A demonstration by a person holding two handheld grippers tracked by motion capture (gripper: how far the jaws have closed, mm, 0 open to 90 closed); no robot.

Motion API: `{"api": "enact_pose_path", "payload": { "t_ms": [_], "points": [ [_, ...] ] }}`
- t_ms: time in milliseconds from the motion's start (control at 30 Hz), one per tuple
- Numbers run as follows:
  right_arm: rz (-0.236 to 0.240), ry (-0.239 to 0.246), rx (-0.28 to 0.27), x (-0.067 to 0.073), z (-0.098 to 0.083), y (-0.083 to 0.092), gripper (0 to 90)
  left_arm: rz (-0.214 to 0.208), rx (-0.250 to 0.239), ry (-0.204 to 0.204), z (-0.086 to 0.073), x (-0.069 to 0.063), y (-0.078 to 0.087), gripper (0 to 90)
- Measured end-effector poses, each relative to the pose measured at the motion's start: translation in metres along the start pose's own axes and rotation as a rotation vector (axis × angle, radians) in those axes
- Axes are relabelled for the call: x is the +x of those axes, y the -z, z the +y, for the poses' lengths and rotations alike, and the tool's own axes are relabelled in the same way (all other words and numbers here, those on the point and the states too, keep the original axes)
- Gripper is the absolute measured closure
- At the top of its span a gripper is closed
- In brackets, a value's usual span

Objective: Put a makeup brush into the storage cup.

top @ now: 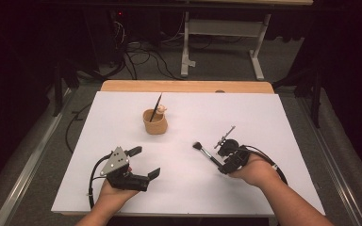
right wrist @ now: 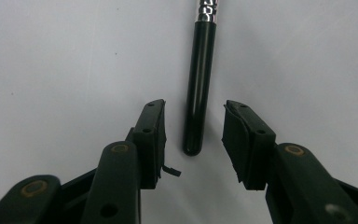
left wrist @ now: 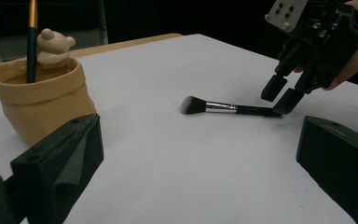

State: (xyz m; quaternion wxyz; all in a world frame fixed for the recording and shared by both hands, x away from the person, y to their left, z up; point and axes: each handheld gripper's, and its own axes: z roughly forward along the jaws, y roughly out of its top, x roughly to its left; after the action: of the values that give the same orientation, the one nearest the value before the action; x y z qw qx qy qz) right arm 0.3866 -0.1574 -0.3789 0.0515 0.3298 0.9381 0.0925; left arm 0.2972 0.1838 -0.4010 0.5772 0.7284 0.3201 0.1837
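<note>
I have my right gripper (right wrist: 193,135) lowered over the tail end of the makeup brush (top: 207,152), which lies flat on the white table cover (top: 283,141), well in front of and to the right of the tan cup (top: 155,122). In the right gripper view the black handle runs straight up between my two jaws, with a gap on each side: the pads (right wrist: 154,135) are spread and not yet touching it. I line up this way so the jaws can pinch the handle across its width, near the end, leaving the bristles (left wrist: 191,104) free and pointing away from me.

From the left gripper view, my right gripper (left wrist: 282,93) tilts down toward the table with its tips just at the handle's end, close enough to the cover that a grip should catch the thin handle.

My left gripper (top: 143,162) rests lower left on the table, jaws wide apart, holding nothing. It faces the cup, which already holds one long dark brush (top: 156,107) standing beside a small bear figure (top: 162,109). I judge the lying brush belongs in there too.
</note>
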Motion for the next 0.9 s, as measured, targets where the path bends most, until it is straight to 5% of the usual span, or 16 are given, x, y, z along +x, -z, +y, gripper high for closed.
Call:
{"api": "enact_pose_path", "payload": {
  "t_ms": [267, 467, 900],
  "points": [
    [0.004, -0.021, 0.038, -0.001, 0.006, -0.003, 64.8, 0.003, -0.005, 0.0, 0.001, 0.001, 0.001, 1.2],
    [0.002, 0.052, 0.056, 0.001, 0.007, -0.01, 71.3, 0.003, -0.006, 0.002, 0.001, 0.001, 0.001, 1.2],
    [0.002, 0.015, 0.086, -0.003, 0.01, -0.015, 78.2, 0.005, -0.006, 0.006, 0.0, 0.003, 0.001, 1.2]
  ]
}}
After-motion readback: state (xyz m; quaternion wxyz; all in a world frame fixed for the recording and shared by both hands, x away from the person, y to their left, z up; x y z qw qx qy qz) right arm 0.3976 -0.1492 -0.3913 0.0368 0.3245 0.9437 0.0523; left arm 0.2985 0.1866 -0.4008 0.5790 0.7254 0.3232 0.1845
